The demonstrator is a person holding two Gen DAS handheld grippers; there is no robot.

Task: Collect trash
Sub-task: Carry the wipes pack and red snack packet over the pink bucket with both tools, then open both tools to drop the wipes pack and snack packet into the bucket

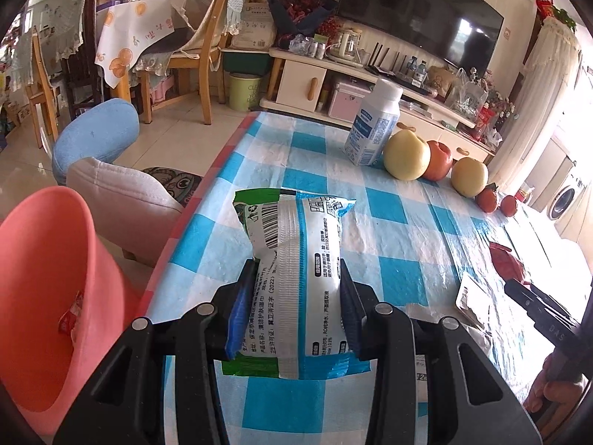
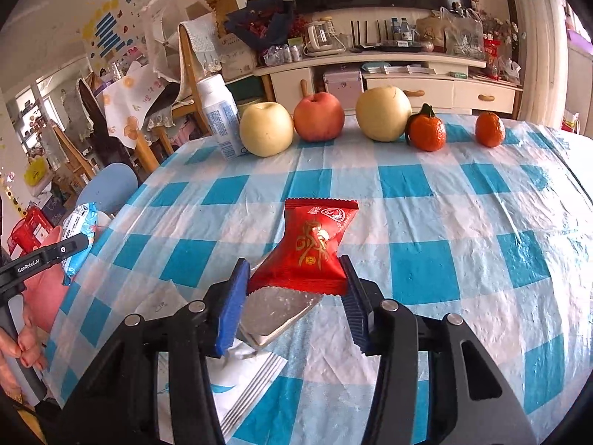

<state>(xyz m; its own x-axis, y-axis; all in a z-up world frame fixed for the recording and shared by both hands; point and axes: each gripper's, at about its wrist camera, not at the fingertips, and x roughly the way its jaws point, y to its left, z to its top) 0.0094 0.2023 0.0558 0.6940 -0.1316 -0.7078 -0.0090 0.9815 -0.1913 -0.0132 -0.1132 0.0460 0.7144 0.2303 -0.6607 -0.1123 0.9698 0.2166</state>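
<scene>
Left tongs (image 1: pixel 296 296): clamped on wipes pack (image 1: pixel 292 259), frame centre, above table (image 1: pixel 407 200). Right tongs (image 2: pixel 294 289): pinched red wrapper (image 2: pixel 315 248), mid-frame. Bin (image 1: pixel 48 296): lower left. Risk: slick foil slipping from the shallow pinch; pack missing the bin rim.

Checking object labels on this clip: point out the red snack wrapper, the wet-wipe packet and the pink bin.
red snack wrapper (image 2: pixel 313 252), right wrist view, on its printed front face.
wet-wipe packet (image 1: pixel 296 259), left wrist view, on its back seam.
pink bin (image 1: pixel 40 259), left wrist view, on its inner wall.
</scene>
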